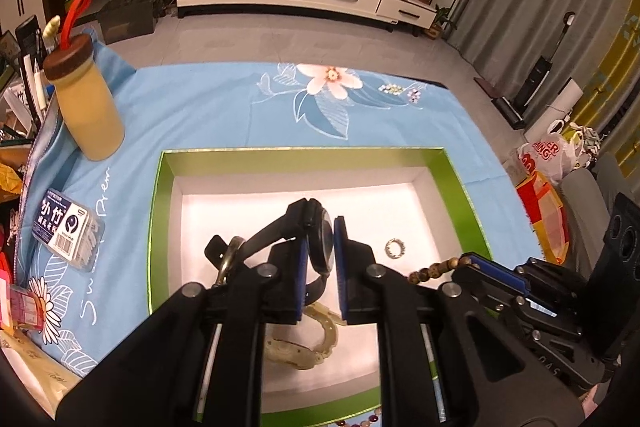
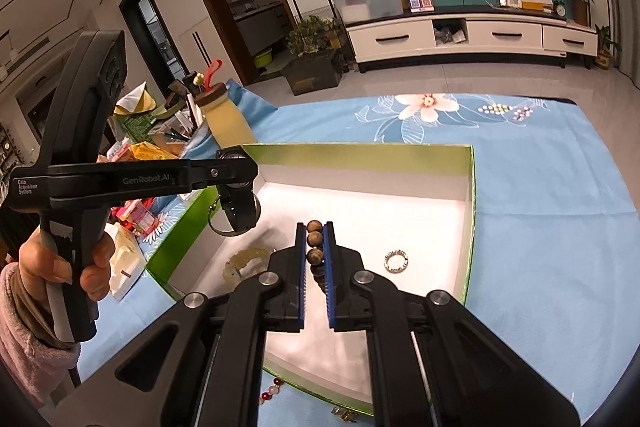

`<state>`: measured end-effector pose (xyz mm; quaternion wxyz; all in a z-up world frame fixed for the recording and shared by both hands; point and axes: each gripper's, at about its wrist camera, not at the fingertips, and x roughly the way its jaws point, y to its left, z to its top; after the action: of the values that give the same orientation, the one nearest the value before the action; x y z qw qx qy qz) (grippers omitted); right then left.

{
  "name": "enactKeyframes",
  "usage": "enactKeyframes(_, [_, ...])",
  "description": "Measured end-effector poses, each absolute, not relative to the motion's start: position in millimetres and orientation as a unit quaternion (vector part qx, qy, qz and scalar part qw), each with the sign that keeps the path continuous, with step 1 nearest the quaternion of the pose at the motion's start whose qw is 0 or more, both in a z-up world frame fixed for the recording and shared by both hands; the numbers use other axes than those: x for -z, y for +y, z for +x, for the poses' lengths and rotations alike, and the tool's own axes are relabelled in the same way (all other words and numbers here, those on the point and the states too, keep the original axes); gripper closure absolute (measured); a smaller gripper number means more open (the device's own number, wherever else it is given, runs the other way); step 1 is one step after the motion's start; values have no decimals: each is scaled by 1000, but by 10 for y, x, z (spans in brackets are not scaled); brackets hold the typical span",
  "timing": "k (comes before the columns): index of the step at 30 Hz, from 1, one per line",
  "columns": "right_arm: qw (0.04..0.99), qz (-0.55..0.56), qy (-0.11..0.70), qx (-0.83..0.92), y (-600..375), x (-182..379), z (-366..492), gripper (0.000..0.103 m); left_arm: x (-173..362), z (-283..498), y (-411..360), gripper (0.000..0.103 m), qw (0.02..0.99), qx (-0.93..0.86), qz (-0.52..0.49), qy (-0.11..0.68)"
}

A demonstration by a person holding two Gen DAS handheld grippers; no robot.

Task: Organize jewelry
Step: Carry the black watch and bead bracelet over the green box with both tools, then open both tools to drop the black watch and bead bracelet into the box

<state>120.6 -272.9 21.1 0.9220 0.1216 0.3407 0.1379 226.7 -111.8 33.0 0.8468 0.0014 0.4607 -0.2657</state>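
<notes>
A green box (image 1: 304, 155) with a white floor lies on the blue cloth. My left gripper (image 1: 320, 239) is shut on a black watch (image 1: 320, 243) and holds it above the box; the watch also shows in the right wrist view (image 2: 238, 207). My right gripper (image 2: 315, 239) is shut on a brown bead bracelet (image 2: 314, 239), which shows in the left wrist view (image 1: 434, 269) at the box's right side. A pale jade bracelet (image 1: 320, 343) and a small silver ring (image 1: 395, 248) lie on the box floor; the ring also shows in the right wrist view (image 2: 396, 261).
A yellow bottle (image 1: 88, 107) with a brown lid stands at the cloth's left. A pack of floss picks (image 1: 66, 235) lies beside the box. Coloured beads (image 2: 272, 389) lie on the cloth by the box's near edge. Clutter fills the far left.
</notes>
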Motion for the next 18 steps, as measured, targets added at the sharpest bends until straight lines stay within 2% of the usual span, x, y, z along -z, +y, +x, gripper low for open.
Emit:
enactKeyframes(7, [914, 132, 362, -128, -2789, -83, 1259, 95, -182, 2304, -1126, 89, 842, 257, 10, 474])
enactKeyframes(11, [913, 136, 364, -122, -2826, -68, 1264, 95, -165, 2319, -1131, 85, 843, 251, 13, 476])
enactKeyframes(12, [913, 140, 364, -119, -2842, -70, 1256, 93, -164, 2323, -1129, 77, 842, 251, 11, 477])
enactKeyframes(13, [913, 144, 364, -119, -2858, -78, 1247, 93, -166, 2328, -1126, 63, 841, 252, 8, 478])
enactKeyframes(14, [913, 145, 362, -119, -2865, -93, 1244, 92, -189, 2317, -1126, 56, 845, 250, 9, 474])
enactKeyframes(15, [915, 145, 357, -117, -2878, -116, 1222, 86, -213, 2311, -1125, 45, 847, 249, 10, 470])
enactKeyframes(16, [916, 146, 354, -116, -2889, -135, 1203, 82, -248, 2294, -1129, 38, 848, 252, 10, 466])
enactKeyframes(17, [917, 147, 352, -114, -2899, -151, 1182, 75, -285, 2273, -1134, 37, 849, 256, 9, 462])
enactKeyframes(18, [918, 147, 349, -113, -2910, -164, 1161, 72, -329, 2249, -1138, 37, 852, 256, 12, 457])
